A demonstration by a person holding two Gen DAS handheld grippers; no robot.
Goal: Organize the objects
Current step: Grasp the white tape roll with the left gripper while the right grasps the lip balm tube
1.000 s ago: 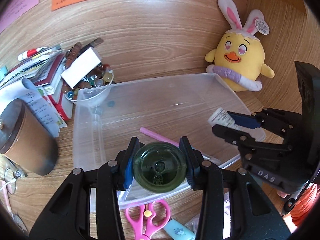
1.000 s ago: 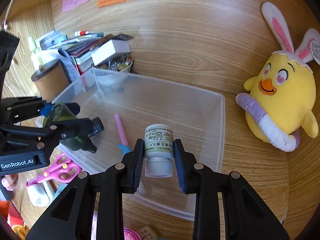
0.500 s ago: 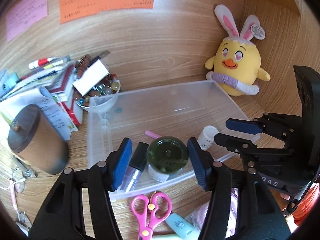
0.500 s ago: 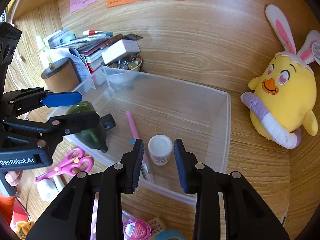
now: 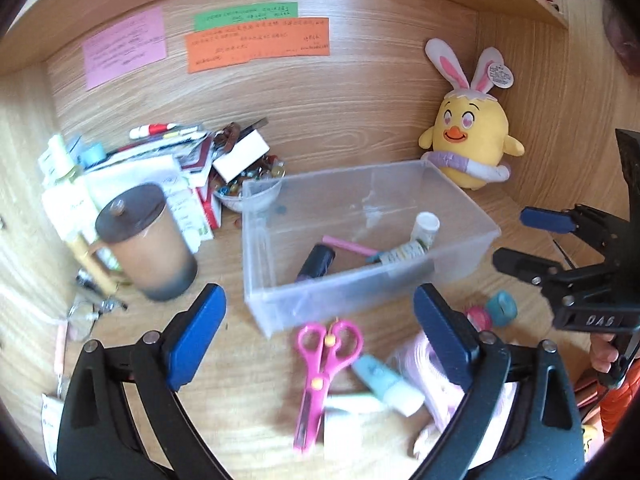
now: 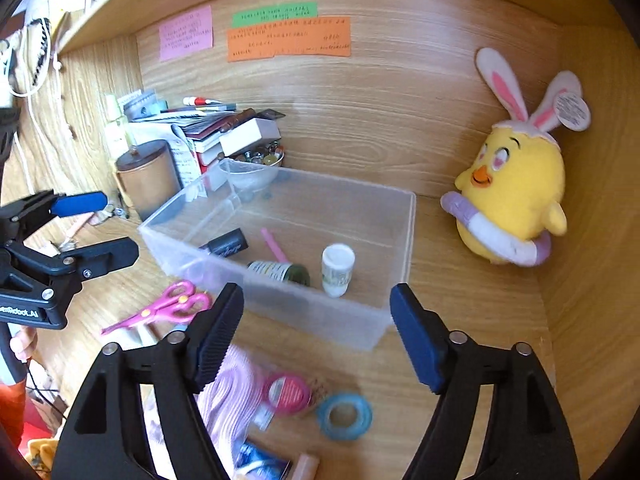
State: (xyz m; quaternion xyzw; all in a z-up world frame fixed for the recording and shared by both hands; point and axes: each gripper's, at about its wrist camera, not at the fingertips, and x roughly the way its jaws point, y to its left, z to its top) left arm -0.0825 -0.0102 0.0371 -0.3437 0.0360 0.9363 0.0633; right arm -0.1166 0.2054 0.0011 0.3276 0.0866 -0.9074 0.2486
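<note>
Right wrist view: the clear plastic bin (image 6: pixel 400 240) holds a white pill bottle (image 6: pixel 338 270) standing cap-up, a dark green jar (image 6: pixel 280 271) on its side, a pink pen (image 6: pixel 274 245) and a black-capped tube (image 6: pixel 226 245). Beside the bin's far corner, a small bowl (image 6: pixel 250 174) holds marbles. Both the left gripper (image 5: pixel 320 336) and the right gripper (image 6: pixel 316 326) have just been opening; their jaws stand wide apart, nothing between them. The left gripper's body reads "GenRobot.AI".

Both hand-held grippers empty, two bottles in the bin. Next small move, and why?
Probably lower the left hand-held gripper onto the pink scissors: its jaws have just opened with nothing between them, and the scissors lie loose on the desk just outside the clear bin, right below it.
</note>
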